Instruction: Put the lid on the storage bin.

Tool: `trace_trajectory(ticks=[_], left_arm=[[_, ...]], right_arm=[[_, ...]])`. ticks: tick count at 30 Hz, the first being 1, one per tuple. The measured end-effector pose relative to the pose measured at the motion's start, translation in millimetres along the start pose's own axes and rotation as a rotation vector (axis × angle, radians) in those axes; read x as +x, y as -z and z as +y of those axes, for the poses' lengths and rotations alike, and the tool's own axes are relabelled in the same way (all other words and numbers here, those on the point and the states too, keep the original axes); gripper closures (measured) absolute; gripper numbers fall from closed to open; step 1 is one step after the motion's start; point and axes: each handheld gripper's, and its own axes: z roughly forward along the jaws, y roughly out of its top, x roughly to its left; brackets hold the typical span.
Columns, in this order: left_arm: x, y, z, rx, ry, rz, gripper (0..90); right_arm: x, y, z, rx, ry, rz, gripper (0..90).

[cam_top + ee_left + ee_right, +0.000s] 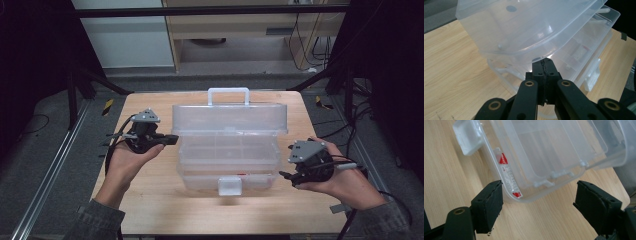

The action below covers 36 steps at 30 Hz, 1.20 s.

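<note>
A clear plastic toolbox [229, 157] stands on the wooden table [150, 205] with its lid [230, 119] swung up and back. A white handle [228, 95] tops the lid and a white latch [230, 186] hangs at the front. Inside are a divided tray [544, 147] and a red-and-white tube [507, 173]. My left gripper [172, 139] is shut with nothing in it. Its tips [545, 62] sit at the box's left end, just under the lid's rim [524, 53]. My right gripper [286, 161] stands open by the box's right end. Its jaws [540, 186] straddle a corner of the box without touching it.
Bare tabletop lies in front of the box and on both sides of it. The table's edges are close behind each hand. Dark frame posts and cables [350, 125] stand beyond the table, and a shelf unit [250, 30] is at the back.
</note>
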Motion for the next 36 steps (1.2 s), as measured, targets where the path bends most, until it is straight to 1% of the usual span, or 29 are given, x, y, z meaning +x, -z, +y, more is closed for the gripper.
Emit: trace_trajectory(ticks=[2,3,5,6,7,8,12,16,19,20,22,23,24,25,27,30,33,36], left_arm=[[-0.4,0.2,-0.4,0.002,-0.004,0.004,89.5],[-0.9,0.3,-0.8,0.002,-0.006,0.009,89.5],[-2.5,-0.4,-1.8,0.003,-0.013,0.017,89.5],[-3.1,-0.8,-2.4,0.004,-0.015,0.018,89.5],[-3.1,-0.8,-2.4,0.004,-0.015,0.018,89.5],[-4.0,-1.3,-3.7,-0.001,-0.016,0.022,89.5],[-5.5,-2.6,-8.9,-0.006,-0.016,0.016,89.5],[-6.6,-3.4,-13.6,-0.01,-0.013,0.01,89.5],[-8.1,-4.3,-17.9,-0.01,-0.015,0.005,89.6],[-8.7,-4.5,-19.3,-0.009,-0.017,0.002,89.6],[-10.2,-3.4,-23.1,-0.005,-0.021,0.006,89.6],[-10.4,-2.4,-25.5,-0.011,-0.016,0.004,89.6],[-10.5,-1.9,-27.6,-0.019,-0.007,-0.003,89.6],[-10.9,-2.4,-29.1,-0.018,-0.008,-0.007,89.6],[-11.1,-3.4,-30.9,-0.023,-0.005,-0.007,89.6],[-13.3,-6.1,-32.7,-0.024,-0.01,-0.001,89.6],[-15.9,-7.5,-34.0,-0.017,-0.025,0.014,89.6],[-16.2,-8.8,-36.1,-0.024,-0.022,0.012,89.6]], right_arm=[[-1.8,2.0,-4.8,0.005,-0.014,-0.02,22.0],[-1.8,2.0,-4.8,0.005,-0.014,-0.02,22.0],[-5.6,4.3,-10.7,0.009,-0.038,-0.039,21.3],[-6.7,4.3,-12.3,0.008,-0.044,-0.041,20.7],[-6.7,4.3,-12.3,0.008,-0.044,-0.041,20.7],[-7.4,4.9,-13.5,0.016,-0.047,-0.051,20.6],[-9.0,4.8,-18.4,0.025,-0.058,-0.07,20.2],[-9.0,2.5,-22.2,0.03,-0.072,-0.079,20.2],[-9.4,0.0,-24.5,0.034,-0.072,-0.083,20.3],[-9.6,-1.5,-25.9,0.034,-0.082,-0.08,20.3],[-10.3,-3.5,-27.6,0.04,-0.088,-0.08,20.3],[-11.2,-6.5,-30.4,0.041,-0.101,-0.088,20.3],[-11.2,-6.5,-30.4,0.041,-0.101,-0.088,20.3],[-11.6,-8.0,-31.9,0.041,-0.11,-0.09,20.4],[-11.3,-12.4,-34.1,0.055,-0.111,-0.092,20.3],[-10.7,-13.8,-35.4,0.051,-0.114,-0.091,20.2],[-11.4,-13.7,-36.9,0.05,-0.113,-0.09,20.1],[-13.8,-14.2,-39.3,0.05,-0.122,-0.096,20.1]])
